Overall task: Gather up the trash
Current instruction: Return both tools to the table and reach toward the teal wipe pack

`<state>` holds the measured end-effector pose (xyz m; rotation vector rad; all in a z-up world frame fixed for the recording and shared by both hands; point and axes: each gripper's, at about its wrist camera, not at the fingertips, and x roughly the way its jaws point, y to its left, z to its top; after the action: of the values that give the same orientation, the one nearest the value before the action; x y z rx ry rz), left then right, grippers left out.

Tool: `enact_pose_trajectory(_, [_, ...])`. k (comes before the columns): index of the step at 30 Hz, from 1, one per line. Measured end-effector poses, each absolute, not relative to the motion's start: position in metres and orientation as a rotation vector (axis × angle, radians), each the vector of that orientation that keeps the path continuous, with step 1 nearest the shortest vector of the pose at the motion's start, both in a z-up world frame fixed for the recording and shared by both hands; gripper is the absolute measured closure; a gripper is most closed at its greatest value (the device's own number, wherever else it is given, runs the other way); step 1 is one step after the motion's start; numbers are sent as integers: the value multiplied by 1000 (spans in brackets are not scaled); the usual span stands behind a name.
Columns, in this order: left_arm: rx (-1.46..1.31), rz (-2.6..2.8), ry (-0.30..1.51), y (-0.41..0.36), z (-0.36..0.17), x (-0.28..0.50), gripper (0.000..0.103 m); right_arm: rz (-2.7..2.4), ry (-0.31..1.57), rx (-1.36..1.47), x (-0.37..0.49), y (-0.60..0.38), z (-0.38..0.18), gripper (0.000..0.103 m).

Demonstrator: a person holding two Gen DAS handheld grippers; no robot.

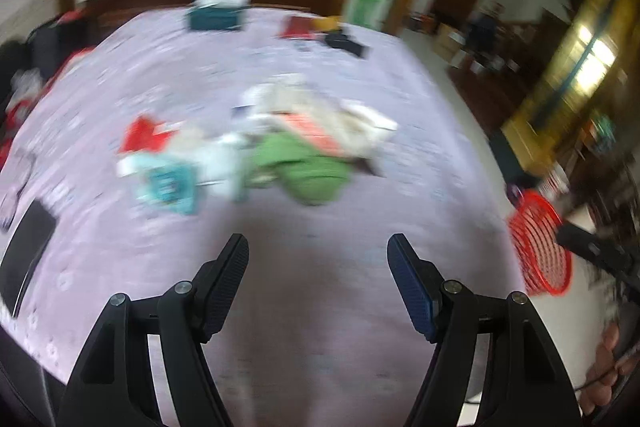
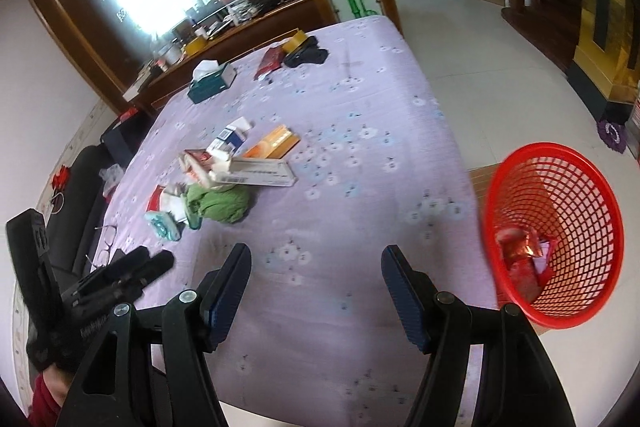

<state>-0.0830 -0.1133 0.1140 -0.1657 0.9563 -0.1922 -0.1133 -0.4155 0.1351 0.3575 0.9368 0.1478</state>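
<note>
Both tongs are standing released, with nothing between their pads. The left gripper [image 1: 318,247] is hanging over the near edge of the bed [image 1: 320,307], which is wearing a lilac sheet printed with small pale flowers; its view is smeared by blur. The right gripper [image 2: 316,259] is hovering over the same near edge, and the left tool is showing at the lower left of its view.

Just off the bed's near right corner, a red mesh basket [image 2: 560,239] is tilting its mouth toward the camera, and a crumpled red wrapper [image 2: 524,259] is lying inside it.

The trash pile is sitting toward the middle of the bed, nearer its left edge. A crumpled green cloth or bag [image 2: 220,203] is lying closest, with a teal packet [image 2: 164,225] and a red-and-white wrapper [image 2: 158,197] just beside it. Behind them, a long white carton [image 2: 260,173], an orange carton [image 2: 272,143] and a blue-and-white box [image 2: 232,137] are lying together; their printing is too small to read.

Near the far edge, a teal tissue box [image 2: 210,83] is standing, and a red packet [image 2: 270,61], a yellow tape roll [image 2: 294,43] and a black item [image 2: 308,57] are lying toward the far right corner.
</note>
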Motion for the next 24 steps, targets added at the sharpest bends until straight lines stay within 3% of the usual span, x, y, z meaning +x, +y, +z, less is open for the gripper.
enact_pose_trajectory(10, [-480,28,1054,6,77,-36,32,148,960,335,-108,-384,134,31])
enact_pose_trajectory(24, [-672,58,1123,21,30,28,33,2,937,367,-121,-405,140,31])
